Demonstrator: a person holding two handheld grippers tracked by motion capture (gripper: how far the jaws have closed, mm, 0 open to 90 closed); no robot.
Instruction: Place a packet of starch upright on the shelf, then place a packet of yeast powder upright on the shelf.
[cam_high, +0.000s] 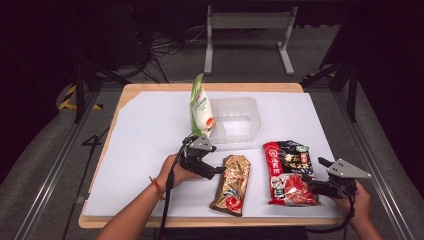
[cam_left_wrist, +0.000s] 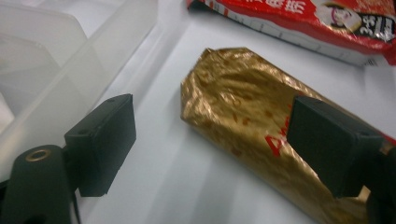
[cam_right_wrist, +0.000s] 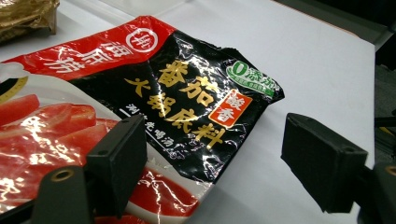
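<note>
- Jaws of left gripper (cam_left_wrist: 212, 149) spread wide — nothing held, gold packet (cam_left_wrist: 261, 140) lying just beyond, near clear tub (cam_left_wrist: 70, 70).
- Jaws of right gripper (cam_right_wrist: 210, 163) also apart, empty, at near edge of red-and-black pouch (cam_right_wrist: 177, 102).
- Open white table (cam_high: 145, 150) on the left — green-and-white bag (cam_high: 201, 107) upright at tub's edge.

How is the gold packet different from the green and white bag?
The gold packet lies flat on the white table, while the green and white bag stands upright, leaning on the clear tub. The gold packet is shiny and crinkled gold all over; the bag is pale with green at the top. The gold packet sits near the front edge, close beside the open left gripper; the bag is farther back. Both are sealed food packets outside the tub.
</note>
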